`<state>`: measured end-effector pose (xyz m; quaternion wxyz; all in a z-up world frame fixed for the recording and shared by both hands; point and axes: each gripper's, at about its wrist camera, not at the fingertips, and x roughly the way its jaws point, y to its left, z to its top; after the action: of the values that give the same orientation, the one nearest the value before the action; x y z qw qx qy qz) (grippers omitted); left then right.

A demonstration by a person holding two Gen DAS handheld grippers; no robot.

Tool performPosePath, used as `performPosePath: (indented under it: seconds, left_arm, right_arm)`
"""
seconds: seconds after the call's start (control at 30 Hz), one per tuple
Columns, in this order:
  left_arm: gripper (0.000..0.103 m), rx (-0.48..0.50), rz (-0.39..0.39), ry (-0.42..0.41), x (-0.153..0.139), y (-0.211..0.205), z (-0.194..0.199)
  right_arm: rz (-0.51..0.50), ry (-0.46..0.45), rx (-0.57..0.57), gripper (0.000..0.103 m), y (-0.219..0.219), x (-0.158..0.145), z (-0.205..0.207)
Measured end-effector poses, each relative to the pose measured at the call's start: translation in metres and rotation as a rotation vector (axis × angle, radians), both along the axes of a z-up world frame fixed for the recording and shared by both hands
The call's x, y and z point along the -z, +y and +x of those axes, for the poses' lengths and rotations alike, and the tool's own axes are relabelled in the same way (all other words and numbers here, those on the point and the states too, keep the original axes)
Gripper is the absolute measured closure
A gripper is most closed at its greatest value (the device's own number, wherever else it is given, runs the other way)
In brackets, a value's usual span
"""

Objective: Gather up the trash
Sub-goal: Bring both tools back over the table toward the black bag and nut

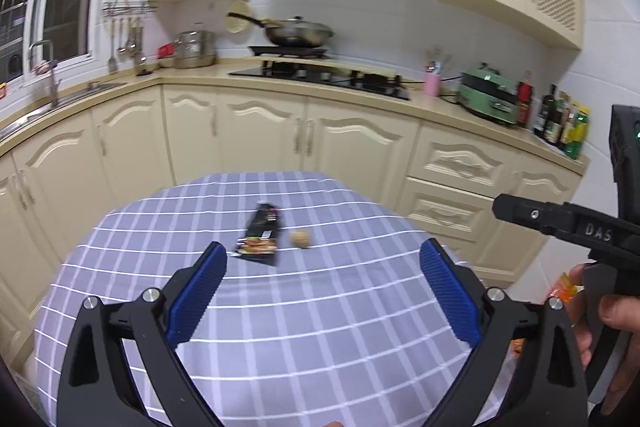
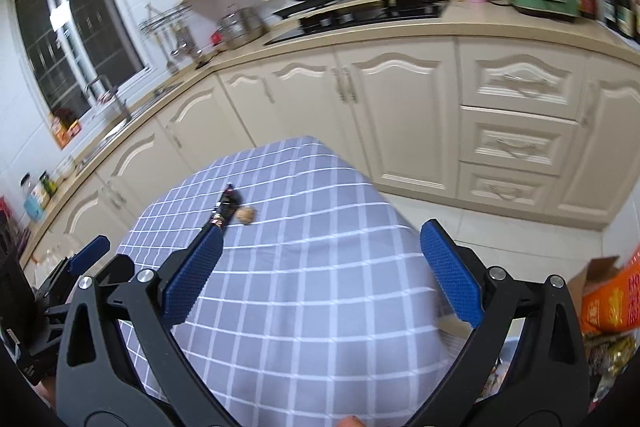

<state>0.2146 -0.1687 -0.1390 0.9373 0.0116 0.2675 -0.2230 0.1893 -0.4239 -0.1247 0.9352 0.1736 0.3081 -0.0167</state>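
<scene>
A black snack wrapper (image 1: 261,233) lies flat on the blue checked tablecloth (image 1: 320,307), with a small crumpled tan ball (image 1: 301,239) just to its right. My left gripper (image 1: 322,255) hovers open above the near half of the table, both pieces ahead of its blue pads. In the right wrist view the same wrapper (image 2: 226,209) and ball (image 2: 246,215) sit far ahead and left. My right gripper (image 2: 320,241) is open and holds nothing, over the table's right side. The right tool's black body (image 1: 568,223) shows at the right edge, a hand on its grip.
Cream kitchen cabinets (image 1: 280,131) wrap behind the table, with a stove and wok (image 1: 298,33), a sink (image 1: 52,95), a green appliance (image 1: 486,97) and bottles. An orange cardboard box (image 2: 608,295) and bags sit on the floor at the right.
</scene>
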Motion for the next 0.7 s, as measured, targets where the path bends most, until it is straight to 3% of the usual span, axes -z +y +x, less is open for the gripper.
performPosePath:
  seconds: [0.33,0.53,0.7]
  left_arm:
    - [0.008,-0.092,0.073,0.076,0.029,0.036,0.065]
    - [0.008,-0.083,0.146,0.14,0.056,0.021,0.112]
    - [0.008,-0.049,0.197,0.22,0.086,0.004,0.158]
  right_arm:
    - [-0.053,0.072,-0.066,0.006,0.045,0.019,0.06]
    - [-0.116,0.132,-0.087,0.006,0.057,0.039,0.091]
    - [-0.077,0.174,-0.081,0.006,0.042,0.059,0.112]
